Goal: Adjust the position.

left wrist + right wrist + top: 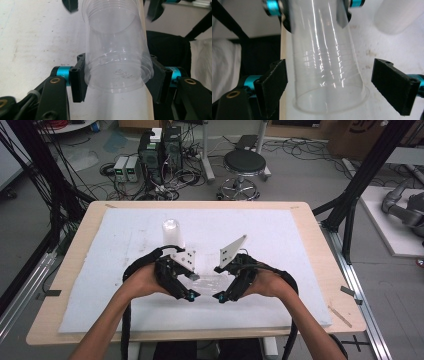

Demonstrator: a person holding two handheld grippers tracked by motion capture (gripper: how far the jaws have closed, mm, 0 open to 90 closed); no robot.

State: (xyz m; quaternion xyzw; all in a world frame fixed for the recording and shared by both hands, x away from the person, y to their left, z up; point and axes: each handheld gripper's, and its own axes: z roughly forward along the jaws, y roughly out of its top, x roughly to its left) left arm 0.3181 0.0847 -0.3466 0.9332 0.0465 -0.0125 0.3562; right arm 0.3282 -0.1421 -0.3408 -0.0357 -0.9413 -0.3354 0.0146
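A clear plastic cup (210,281) lies on its side just above the white mat, between my two grippers. My left gripper (192,286) is shut on its base end; in the left gripper view the black jaws press both sides of the cup (117,57) at the left gripper (117,80). My right gripper (223,284) faces the cup's rim end. In the right gripper view the right gripper (334,90) is open, its pads (272,87) standing clear of the cup (324,67) on either side. A second clear cup (171,231) stands upright farther back on the mat.
The white foam mat (280,240) covers most of the wooden table (330,270). Beyond the far edge are a black stool (244,165) and computer boxes with cables (160,155) on the floor. Black frame posts (360,180) stand at both sides.
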